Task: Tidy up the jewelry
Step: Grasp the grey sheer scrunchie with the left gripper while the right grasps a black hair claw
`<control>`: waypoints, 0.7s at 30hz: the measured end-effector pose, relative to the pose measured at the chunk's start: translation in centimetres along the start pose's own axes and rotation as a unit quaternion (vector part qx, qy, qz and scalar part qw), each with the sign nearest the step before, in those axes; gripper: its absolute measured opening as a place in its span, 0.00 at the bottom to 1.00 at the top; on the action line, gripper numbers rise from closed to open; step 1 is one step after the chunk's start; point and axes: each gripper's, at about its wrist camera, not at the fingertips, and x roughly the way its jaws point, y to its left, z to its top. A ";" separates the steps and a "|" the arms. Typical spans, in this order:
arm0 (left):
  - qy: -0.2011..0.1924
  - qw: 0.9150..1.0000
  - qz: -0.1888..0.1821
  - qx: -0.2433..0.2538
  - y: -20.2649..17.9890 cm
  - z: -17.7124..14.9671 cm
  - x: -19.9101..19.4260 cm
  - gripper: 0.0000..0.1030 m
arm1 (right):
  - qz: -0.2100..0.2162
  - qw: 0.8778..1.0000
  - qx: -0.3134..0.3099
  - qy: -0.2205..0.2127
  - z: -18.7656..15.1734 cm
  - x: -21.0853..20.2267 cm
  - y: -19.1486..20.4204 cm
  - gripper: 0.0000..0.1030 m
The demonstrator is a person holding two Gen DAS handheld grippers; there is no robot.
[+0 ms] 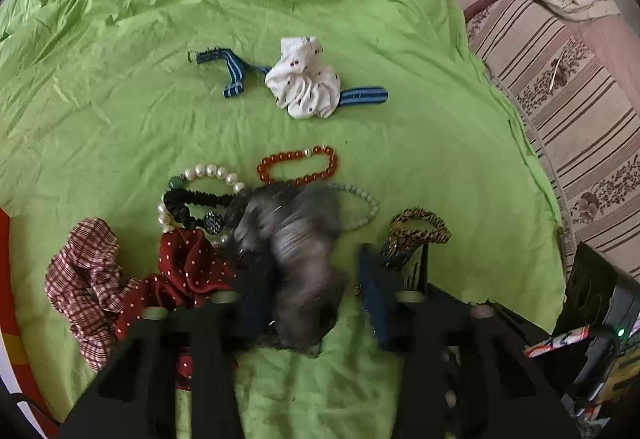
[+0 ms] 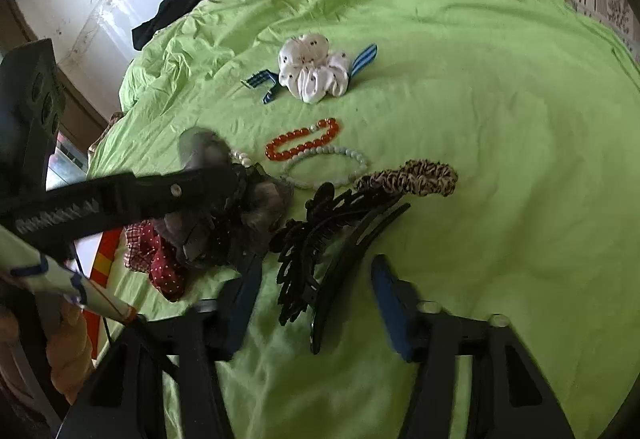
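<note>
My left gripper (image 1: 308,279) jaws spread around a blurred grey fluffy scrunchie (image 1: 296,239), my right gripper (image 2: 316,295) jaws spread over black plastic hair claws (image 2: 320,239), green bedsheet (image 1: 120,79) beneath.

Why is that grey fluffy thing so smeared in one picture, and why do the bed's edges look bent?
Left wrist view: the grey scrunchie between the fingers of the left gripper is motion-blurred, while the red bead bracelet stays sharp. Right wrist view: the fisheye lens curves the green sheet, and the corners go dark.
</note>
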 end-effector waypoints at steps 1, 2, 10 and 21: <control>0.007 1.000 0.003 -0.001 0.0 -0.1 0.3 0.13 | 0.002 1.000 0.003 0.005 -0.1 0.1 -0.1 0.30; 0.006 1.000 0.004 -0.004 0.0 -0.3 0.2 0.13 | 0.004 1.000 0.009 0.006 -0.1 0.1 -0.2 0.29; -0.036 0.999 -0.028 -0.014 -1.2 -2.0 -5.1 0.11 | 0.031 0.998 0.047 0.003 -1.2 -3.0 -1.0 0.27; -0.109 0.991 -0.050 -0.065 0.7 -7.5 -15.3 0.11 | 0.078 0.994 0.070 -0.022 -3.3 -9.4 -0.3 0.27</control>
